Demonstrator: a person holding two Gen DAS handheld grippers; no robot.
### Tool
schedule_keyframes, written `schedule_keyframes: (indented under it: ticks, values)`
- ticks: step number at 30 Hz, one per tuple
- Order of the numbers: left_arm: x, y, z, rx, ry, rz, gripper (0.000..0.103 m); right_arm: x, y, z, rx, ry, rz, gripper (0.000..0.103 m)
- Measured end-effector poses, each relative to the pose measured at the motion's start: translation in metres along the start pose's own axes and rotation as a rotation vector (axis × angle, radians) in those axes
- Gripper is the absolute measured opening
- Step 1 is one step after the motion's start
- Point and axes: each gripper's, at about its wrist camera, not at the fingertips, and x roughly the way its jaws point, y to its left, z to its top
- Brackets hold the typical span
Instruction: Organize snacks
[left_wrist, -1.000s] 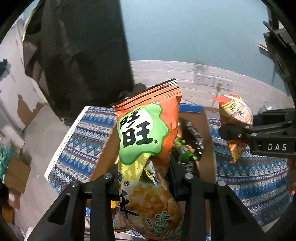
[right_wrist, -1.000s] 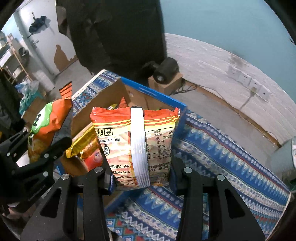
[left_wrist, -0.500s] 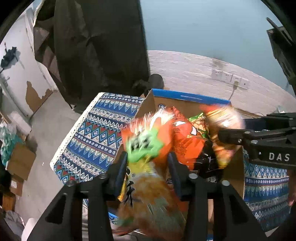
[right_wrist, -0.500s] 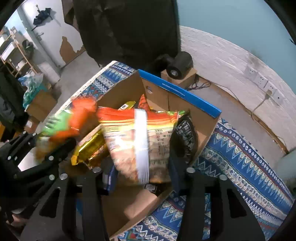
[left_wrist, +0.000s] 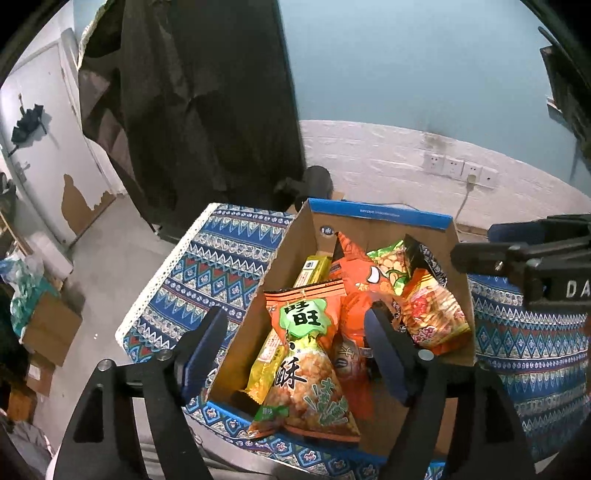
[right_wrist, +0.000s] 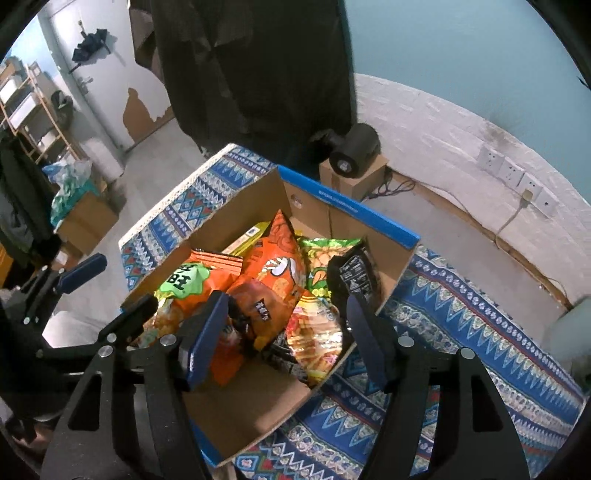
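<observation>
A cardboard box (left_wrist: 380, 216) (right_wrist: 351, 205) with a blue rim sits on a patterned blue cloth and holds several snack bags. The orange bag with a green label (left_wrist: 306, 347) (right_wrist: 188, 284) lies at the box's near left, free of my left gripper (left_wrist: 295, 325), whose jaws are opening above it. The orange-and-yellow striped bag (left_wrist: 432, 317) (right_wrist: 314, 332) rests inside at the right. My right gripper (right_wrist: 284, 314) hovers over the box, its jaws opening, pads clear of the bags below. A black bag (right_wrist: 354, 273) leans beside the right wall.
The blue patterned cloth (left_wrist: 207, 273) (right_wrist: 461, 332) covers the table around the box. A dark hanging coat (left_wrist: 207, 103) and a small black device on a carton (right_wrist: 354, 151) stand behind. Wall sockets (left_wrist: 458, 168) are at the back right. Boxes clutter the floor at left.
Both grippers opened and let go of their bags. The green-label bag and the striped bag dropped into the box, and both views now look down onto it.
</observation>
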Motion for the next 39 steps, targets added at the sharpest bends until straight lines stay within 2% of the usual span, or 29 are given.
schedule_keyframes:
  ticks: [4, 10, 12, 13, 18, 22, 30, 32, 39]
  values:
    - [-0.007, -0.001, -0.001, -0.001, 0.002, -0.009, 0.081, -0.014, -0.004, -0.003, 0.003, -0.022, -0.024, 0.074]
    - [-0.020, -0.002, -0.002, -0.012, 0.008, -0.043, 0.081, -0.028, -0.010, -0.015, 0.000, -0.030, -0.056, 0.074]
    - [-0.024, -0.002, -0.001, -0.014, -0.001, -0.049, 0.084, -0.032, -0.013, -0.020, 0.001, -0.027, -0.060, 0.074]
    - [-0.026, -0.003, -0.001, -0.015, -0.006, -0.049, 0.088, -0.034, -0.013, -0.023, 0.000, -0.028, -0.060, 0.074]
    - [-0.035, -0.006, 0.002, -0.014, -0.030, -0.048, 0.088, -0.045, -0.020, -0.035, 0.023, -0.037, -0.060, 0.078]
    - [-0.038, -0.012, 0.002, -0.002, -0.030, -0.052, 0.094, -0.055, -0.024, -0.046, 0.029, -0.049, -0.063, 0.078]
    - [-0.045, -0.029, 0.000, 0.039, -0.033, -0.042, 0.095, -0.073, -0.034, -0.061, 0.037, -0.072, -0.082, 0.078]
    - [-0.045, -0.033, 0.000, 0.054, -0.038, -0.038, 0.101, -0.076, -0.036, -0.064, 0.040, -0.076, -0.085, 0.078]
    - [-0.047, -0.037, 0.001, 0.074, -0.051, -0.026, 0.101, -0.075, -0.042, -0.071, 0.033, -0.067, -0.118, 0.078]
